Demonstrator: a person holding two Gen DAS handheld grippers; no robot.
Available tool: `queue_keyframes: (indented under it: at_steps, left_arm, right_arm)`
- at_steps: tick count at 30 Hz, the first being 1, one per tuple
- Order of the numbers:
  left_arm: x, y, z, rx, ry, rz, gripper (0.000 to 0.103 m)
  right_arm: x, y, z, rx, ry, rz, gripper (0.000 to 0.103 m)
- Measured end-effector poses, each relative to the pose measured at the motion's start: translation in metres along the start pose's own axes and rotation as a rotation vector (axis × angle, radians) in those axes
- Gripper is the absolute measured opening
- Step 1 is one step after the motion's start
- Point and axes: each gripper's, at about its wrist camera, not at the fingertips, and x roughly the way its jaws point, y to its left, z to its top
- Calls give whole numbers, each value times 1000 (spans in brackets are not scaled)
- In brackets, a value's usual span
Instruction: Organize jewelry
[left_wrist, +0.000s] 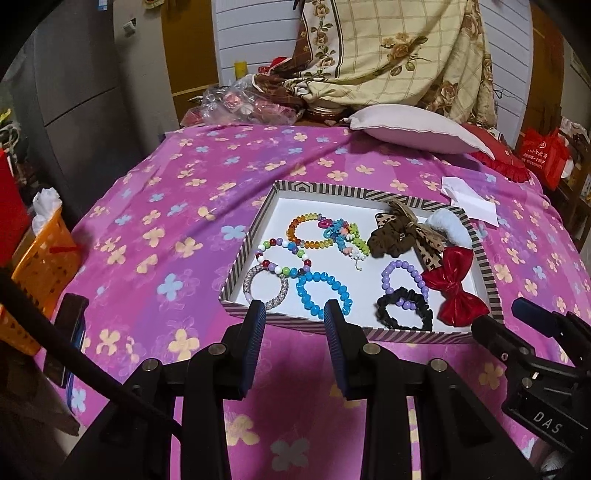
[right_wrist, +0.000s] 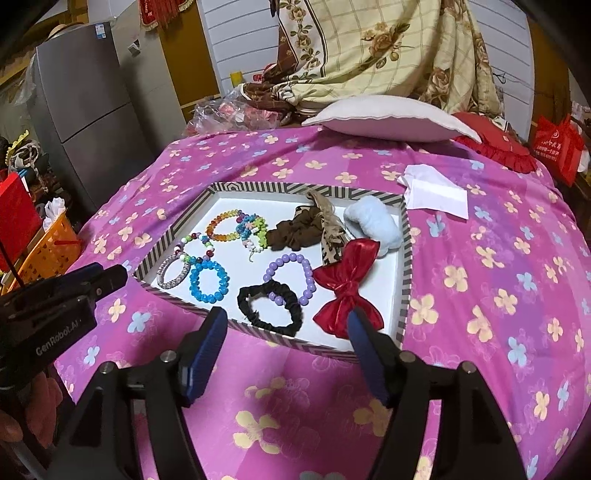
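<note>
A shallow striped-rimmed tray (left_wrist: 491, 280) with a white floor sits in the middle of both views on a pink flowered bedspread (left_wrist: 166, 206), and the jewelry lies inside it; in the left wrist view the left gripper (left_wrist: 294, 308) hangs at the lower centre, its blue-padded fingers spread apart and holding nothing, tips just over the tray's near rim; between and just past them lies a blue bead bracelet (left_wrist: 325, 293), with a silver sparkly bangle (left_wrist: 266, 286) to its left and a multicolour bead bracelet (left_wrist: 282, 254) overlapping above; an amber bead bracelet (left_wrist: 308, 232) sits higher, a purple bead bracelet (left_wrist: 405, 282) overlaps a black scrunchie (left_wrist: 404, 310) toward the lower right, and a red bow (left_wrist: 456, 286) rests beside them near the right rim; in the right wrist view the right gripper (right_wrist: 286, 319) is also spread wide and empty at the lower centre, its fingertips flanking the black scrunchie (right_wrist: 269, 306) and red bow (right_wrist: 347, 291) at the near rim; a brown scrunchie (right_wrist: 295, 230) and a pale blue fluffy piece (right_wrist: 373, 221) lie toward the upper part of the tray.
</note>
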Motion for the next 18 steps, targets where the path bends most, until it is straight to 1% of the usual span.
queue_keyframes:
  at_steps: [10,18]
  left_arm:
    - [-15,1,-5,-15,-20,7,50]
    - [-21,1,-6,-13,-28,15,50]
  right_arm:
    - [-17,3,0,-9,-31,-11,73]
    - [-21,5,-1,-14,-31,-8,74]
